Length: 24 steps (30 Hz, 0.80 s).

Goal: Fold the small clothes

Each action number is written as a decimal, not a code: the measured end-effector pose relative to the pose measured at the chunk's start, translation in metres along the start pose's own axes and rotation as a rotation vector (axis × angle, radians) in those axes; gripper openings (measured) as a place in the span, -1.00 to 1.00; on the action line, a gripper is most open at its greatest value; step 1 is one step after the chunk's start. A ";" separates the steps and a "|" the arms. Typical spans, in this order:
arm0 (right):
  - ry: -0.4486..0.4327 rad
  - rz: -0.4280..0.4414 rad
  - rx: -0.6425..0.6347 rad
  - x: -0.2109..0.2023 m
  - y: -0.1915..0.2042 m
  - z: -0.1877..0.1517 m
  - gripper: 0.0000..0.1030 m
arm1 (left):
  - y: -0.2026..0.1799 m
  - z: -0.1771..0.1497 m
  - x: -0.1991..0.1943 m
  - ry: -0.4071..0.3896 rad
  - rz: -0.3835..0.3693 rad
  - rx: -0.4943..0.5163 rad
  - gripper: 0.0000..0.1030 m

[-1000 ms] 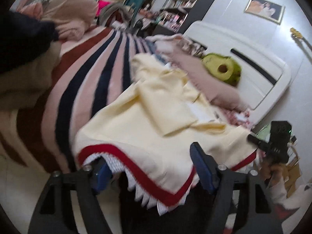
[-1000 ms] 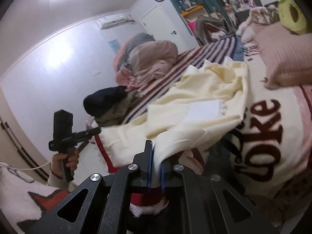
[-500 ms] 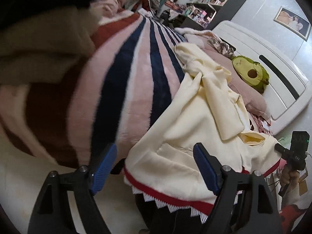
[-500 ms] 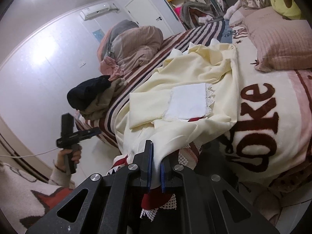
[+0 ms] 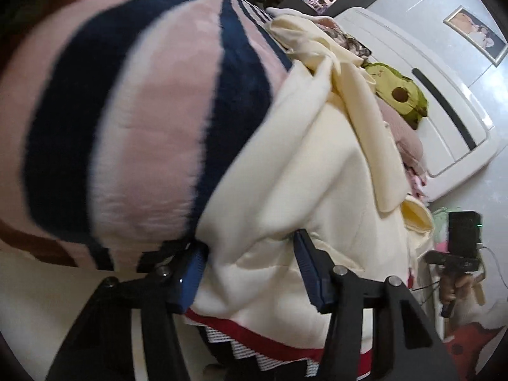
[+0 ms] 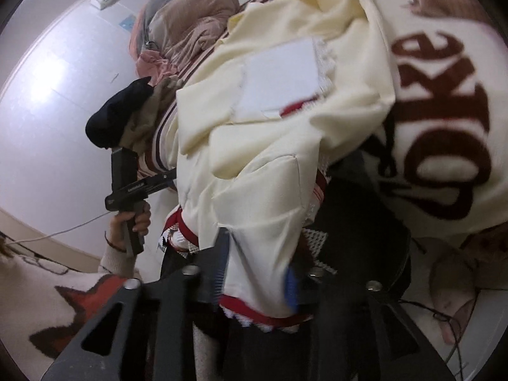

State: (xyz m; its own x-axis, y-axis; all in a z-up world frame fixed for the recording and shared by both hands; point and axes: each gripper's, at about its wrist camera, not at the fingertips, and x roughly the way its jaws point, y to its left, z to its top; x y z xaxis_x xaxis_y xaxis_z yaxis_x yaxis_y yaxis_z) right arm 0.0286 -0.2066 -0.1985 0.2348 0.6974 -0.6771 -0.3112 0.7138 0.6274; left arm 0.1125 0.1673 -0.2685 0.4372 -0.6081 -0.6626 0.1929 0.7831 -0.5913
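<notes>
A cream garment (image 5: 317, 165) with a red hem band (image 5: 263, 339) and white lace trim lies over the bed's edge, its sleeve folded across it. My left gripper (image 5: 250, 273) has a bulge of the cream cloth near the hem between its blue pads, and its jaws are closing. The same garment (image 6: 285, 120) shows a white patch in the right wrist view. My right gripper (image 6: 255, 273) straddles the hem, and its jaws are opening with cloth still between them. Each gripper shows in the other's view, held in a hand (image 6: 130, 187) (image 5: 460, 254).
A pink, navy and brown striped blanket (image 5: 143, 111) covers the bed to the left. An avocado plush (image 5: 400, 95) and a pink pillow (image 5: 403, 139) lie by the white headboard (image 5: 444, 127). A dark cloth pile (image 6: 120, 120) and a pink duvet (image 6: 190, 22) sit farther along.
Both grippers came down to the bed's edge with the hem. The right jaws went from shut on the hem to parted. The left jaws narrowed around the cloth.
</notes>
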 end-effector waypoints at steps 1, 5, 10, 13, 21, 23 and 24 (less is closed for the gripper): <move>0.001 0.003 0.010 0.001 -0.003 -0.001 -0.29 | -0.003 0.000 0.001 0.007 -0.006 0.004 -0.03; -0.010 -0.025 0.026 0.009 -0.013 0.001 -0.06 | -0.014 -0.001 0.006 0.051 -0.035 0.042 -0.02; -0.036 0.001 -0.008 0.016 -0.012 0.011 -0.01 | -0.031 -0.003 0.013 0.063 -0.143 0.043 -0.03; -0.042 -0.008 -0.047 0.022 -0.007 0.017 -0.02 | -0.041 -0.003 0.012 0.057 -0.112 0.053 -0.61; -0.054 -0.217 -0.139 0.009 -0.002 0.012 0.26 | -0.057 -0.010 -0.028 -0.021 -0.100 0.097 -0.87; -0.064 -0.189 -0.115 0.003 -0.011 0.010 0.29 | -0.063 -0.006 -0.031 -0.033 -0.117 0.097 -0.87; -0.067 -0.173 -0.102 0.003 -0.014 0.011 0.30 | -0.063 -0.005 -0.032 -0.036 -0.127 0.098 -0.87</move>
State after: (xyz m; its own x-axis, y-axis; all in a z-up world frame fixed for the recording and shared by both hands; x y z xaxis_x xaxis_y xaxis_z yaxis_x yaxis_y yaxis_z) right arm 0.0437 -0.2141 -0.2053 0.3521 0.5702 -0.7422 -0.3521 0.8154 0.4595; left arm 0.0820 0.1369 -0.2122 0.4343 -0.6996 -0.5674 0.3326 0.7099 -0.6208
